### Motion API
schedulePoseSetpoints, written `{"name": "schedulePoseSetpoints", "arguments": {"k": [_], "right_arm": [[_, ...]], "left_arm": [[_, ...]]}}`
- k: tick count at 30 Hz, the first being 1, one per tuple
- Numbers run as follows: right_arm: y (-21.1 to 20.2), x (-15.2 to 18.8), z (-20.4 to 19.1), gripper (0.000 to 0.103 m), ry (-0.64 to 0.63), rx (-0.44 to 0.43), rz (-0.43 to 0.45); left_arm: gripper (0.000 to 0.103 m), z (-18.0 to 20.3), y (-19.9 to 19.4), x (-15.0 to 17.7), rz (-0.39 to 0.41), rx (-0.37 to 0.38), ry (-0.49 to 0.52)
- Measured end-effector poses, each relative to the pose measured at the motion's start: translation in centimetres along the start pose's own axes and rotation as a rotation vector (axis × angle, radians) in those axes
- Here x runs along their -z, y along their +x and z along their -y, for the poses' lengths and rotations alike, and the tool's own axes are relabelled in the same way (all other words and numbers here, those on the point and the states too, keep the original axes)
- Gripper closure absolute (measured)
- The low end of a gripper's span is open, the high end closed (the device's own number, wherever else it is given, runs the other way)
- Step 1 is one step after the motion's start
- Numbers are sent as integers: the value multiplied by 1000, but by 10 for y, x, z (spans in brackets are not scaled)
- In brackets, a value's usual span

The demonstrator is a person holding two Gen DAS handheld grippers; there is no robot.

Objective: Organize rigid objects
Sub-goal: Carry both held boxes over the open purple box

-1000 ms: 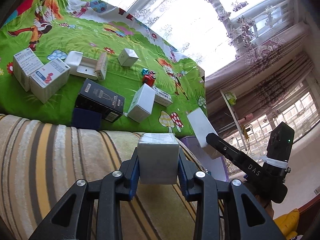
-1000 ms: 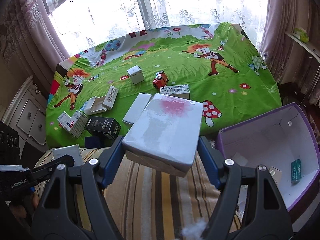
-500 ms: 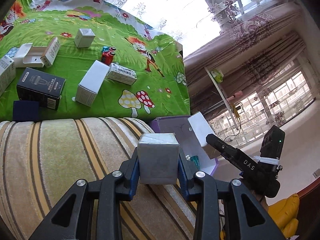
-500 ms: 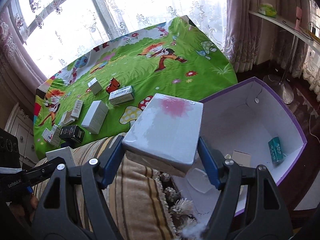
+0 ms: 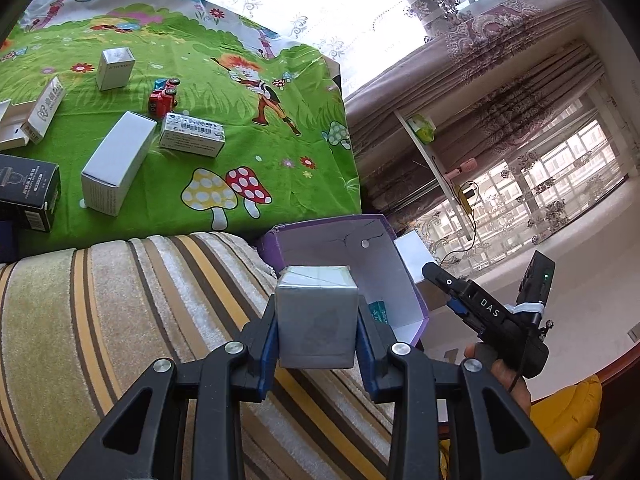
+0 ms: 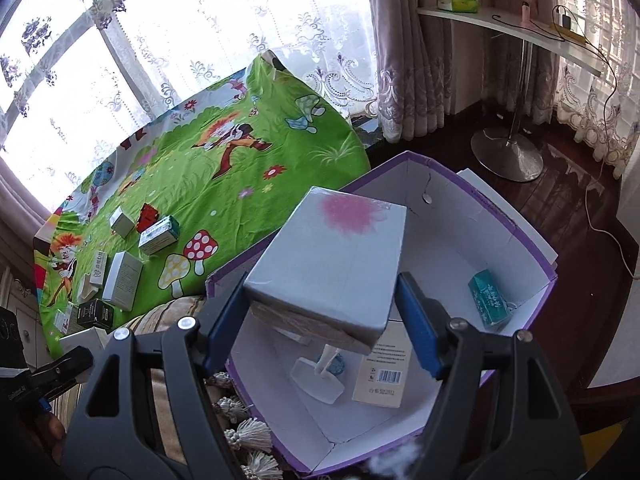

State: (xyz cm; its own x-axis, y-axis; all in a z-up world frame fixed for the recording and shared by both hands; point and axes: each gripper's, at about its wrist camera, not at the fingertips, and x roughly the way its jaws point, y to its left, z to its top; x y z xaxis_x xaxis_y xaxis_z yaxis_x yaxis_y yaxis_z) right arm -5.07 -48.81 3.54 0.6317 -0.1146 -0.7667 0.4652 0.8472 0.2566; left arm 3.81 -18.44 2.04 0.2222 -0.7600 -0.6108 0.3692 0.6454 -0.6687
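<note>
My left gripper [image 5: 316, 332] is shut on a small white box [image 5: 316, 316], held over the striped cushion [image 5: 120, 320] just short of the purple bin [image 5: 400, 280]. My right gripper [image 6: 320, 304] is shut on a large white box with a pink stain [image 6: 332, 256], hanging over the open purple bin [image 6: 500, 216]. Inside the bin lie a teal box [image 6: 490, 300], a barcode box [image 6: 384, 376] and a clear plastic piece [image 6: 320, 380]. The right gripper's body [image 5: 492, 316] and the white box [image 5: 414, 252] in it also show in the left wrist view.
Several boxes remain on the green cartoon cloth [image 5: 240, 100]: a long white box [image 5: 116, 160], a labelled box [image 5: 192, 136], a small white box [image 5: 114, 68], a black box [image 5: 28, 192] and a red toy car [image 5: 162, 98]. A stand with a round base [image 6: 506, 152] is beyond the bin.
Both grippers swung right, away from the green cloth toward the purple bin, still holding their boxes. The large box now hangs over the bin's interior.
</note>
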Motion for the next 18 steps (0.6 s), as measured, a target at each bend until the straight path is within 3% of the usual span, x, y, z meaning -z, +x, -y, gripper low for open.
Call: {"name": "schedulePoseSetpoints", "arguments": {"k": [14,18], "right_arm": [[1,-10,42,26,49,91,30],[0,-10,47,20,42,107,52]], "left_arm": [[67,50,59,-36,-22,22,98],[52,50,66,-38,-30,-9,87]]}}
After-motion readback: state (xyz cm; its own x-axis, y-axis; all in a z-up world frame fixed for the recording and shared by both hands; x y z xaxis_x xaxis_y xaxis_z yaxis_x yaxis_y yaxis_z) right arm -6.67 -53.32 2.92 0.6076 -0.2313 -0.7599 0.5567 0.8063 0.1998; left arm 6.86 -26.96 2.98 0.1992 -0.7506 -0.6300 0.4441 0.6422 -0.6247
